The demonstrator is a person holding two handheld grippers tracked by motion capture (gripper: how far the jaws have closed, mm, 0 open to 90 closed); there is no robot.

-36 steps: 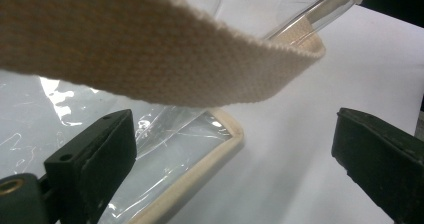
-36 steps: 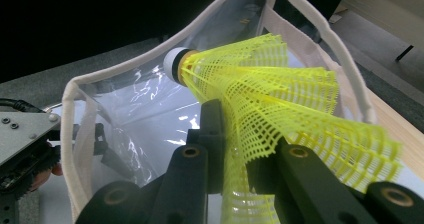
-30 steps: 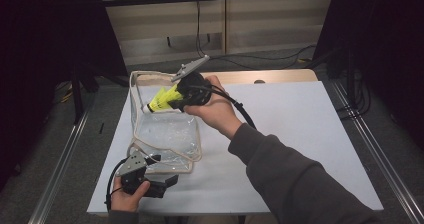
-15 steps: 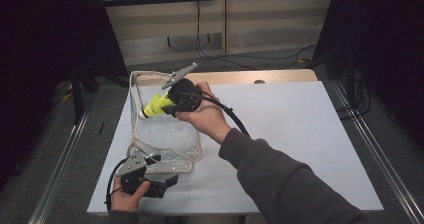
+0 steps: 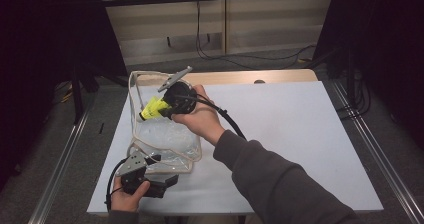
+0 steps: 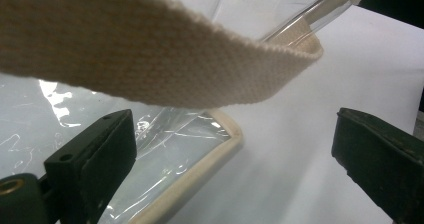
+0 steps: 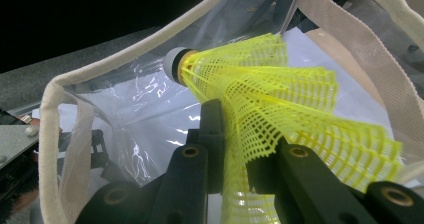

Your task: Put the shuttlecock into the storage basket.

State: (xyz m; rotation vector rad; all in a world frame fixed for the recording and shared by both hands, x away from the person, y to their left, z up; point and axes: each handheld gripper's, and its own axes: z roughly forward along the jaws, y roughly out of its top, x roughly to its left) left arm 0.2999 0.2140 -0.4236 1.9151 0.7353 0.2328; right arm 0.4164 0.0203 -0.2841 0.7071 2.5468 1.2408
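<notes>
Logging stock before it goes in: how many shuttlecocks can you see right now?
1: the yellow shuttlecock is pinched in the right gripper at the mouth of the clear bag. Crinkled plastic could hide others inside.

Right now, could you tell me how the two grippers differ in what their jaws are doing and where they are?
The right gripper has its jaws shut on a yellow shuttlecock; the left gripper has its jaws wide apart, with nothing pinched. The right gripper is raised at the mouth of the clear bag; the left gripper sits low on the table at the bag's near corner, under its strap. Both are hand-held, with black jaws.
</notes>
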